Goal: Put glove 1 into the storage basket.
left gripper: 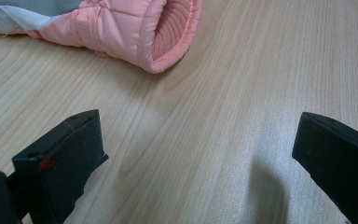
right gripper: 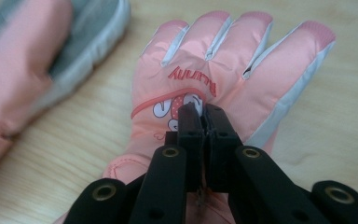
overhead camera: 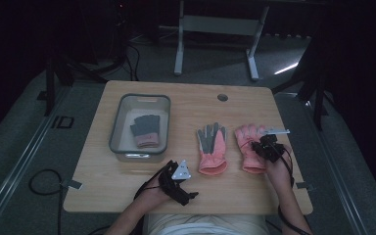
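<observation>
From the high view, the right gripper [overhead camera: 267, 147] sat on top of the right-hand pink glove [overhead camera: 250, 148], over the back of it near the cuff end. That glove's long axis ran away from the person, fingers pointing toward the far edge of the wooden table [overhead camera: 127, 191], cuff nearest the wrist. The second pink glove [overhead camera: 213, 147], grey palm up, lay just beside it on the gripper's left, parallel. Further left again was the grey bin [overhead camera: 120, 122] with a dark grey glove [overhead camera: 146, 131] already inside. The left gripper [overhead camera: 180, 183] hung low near the table's near edge, well short of both pink gloves and closer to the palm-up one.

In the left gripper view, its jaws stood wide apart with bare wood between them, holding nothing. The ribbed cuff of the palm-up glove [left gripper: 168, 37] lay ahead and a bit to the left of the claw, cuff opening facing it.

In the right gripper view, the claw [right gripper: 204, 112] was pinched tight, jaws nearly meeting, right at the cartoon print on the back of the pink glove [right gripper: 223, 74]. I'd say it had a fold of fabric nipped, though the fold itself was hard to make out. The glove's fingers stretched straight ahead of the claw, so any lift would probably dangle them. The other glove [right gripper: 37, 70] was blurred off to the left.
</observation>
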A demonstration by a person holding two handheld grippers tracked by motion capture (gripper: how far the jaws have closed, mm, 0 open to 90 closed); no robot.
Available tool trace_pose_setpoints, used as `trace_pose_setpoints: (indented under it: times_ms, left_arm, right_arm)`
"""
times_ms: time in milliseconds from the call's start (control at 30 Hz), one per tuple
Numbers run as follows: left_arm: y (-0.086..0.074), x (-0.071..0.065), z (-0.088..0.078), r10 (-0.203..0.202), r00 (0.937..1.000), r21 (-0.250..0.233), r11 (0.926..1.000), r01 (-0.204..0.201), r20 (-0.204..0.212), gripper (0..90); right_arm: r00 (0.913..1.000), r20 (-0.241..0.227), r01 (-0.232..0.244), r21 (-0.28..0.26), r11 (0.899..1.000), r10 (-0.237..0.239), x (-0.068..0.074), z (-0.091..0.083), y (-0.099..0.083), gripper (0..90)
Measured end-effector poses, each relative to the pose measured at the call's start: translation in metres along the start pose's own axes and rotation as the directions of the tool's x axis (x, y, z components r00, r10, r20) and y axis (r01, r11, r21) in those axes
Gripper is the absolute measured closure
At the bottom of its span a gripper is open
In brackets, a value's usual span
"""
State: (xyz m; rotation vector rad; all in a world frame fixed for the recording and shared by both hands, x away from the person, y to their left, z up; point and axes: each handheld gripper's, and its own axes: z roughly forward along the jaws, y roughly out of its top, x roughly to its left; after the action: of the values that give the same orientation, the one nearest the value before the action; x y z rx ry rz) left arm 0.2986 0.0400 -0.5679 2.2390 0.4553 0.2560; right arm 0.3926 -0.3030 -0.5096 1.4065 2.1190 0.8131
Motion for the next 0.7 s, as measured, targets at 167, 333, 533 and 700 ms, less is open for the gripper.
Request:
trace_pose_setpoints:
  times_ms: [167,333,533,700]
  left_arm:
    - [0.000,0.000,0.000,0.002,1.0000,0.004,1.0000,-0.002,0.001,1.7]
    - [0.000,-0.001,0.001,0.002,1.0000,0.001,1.0000,-0.002,-0.004,1.7]
    - [0.000,0.000,0.001,0.006,1.0000,0.005,1.0000,-0.006,-0.008,1.7]
    - [0.000,-0.001,0.001,0.002,1.0000,-0.003,1.0000,-0.002,-0.007,1.7]
  right_arm:
    - [0.9998,0.017,-0.011,-0.072,0.997,0.012,0.006,-0.028,0.018,86.7]
    - [0.9995,0.033,0.007,-0.101,0.995,-0.003,0.020,-0.046,0.037,86.7]
    - [0.9979,0.052,0.044,-0.126,0.991,-0.038,0.047,-0.059,0.056,86.7]
    - [0.9977,0.035,0.062,-0.159,0.985,-0.057,0.072,-0.068,0.072,86.7]
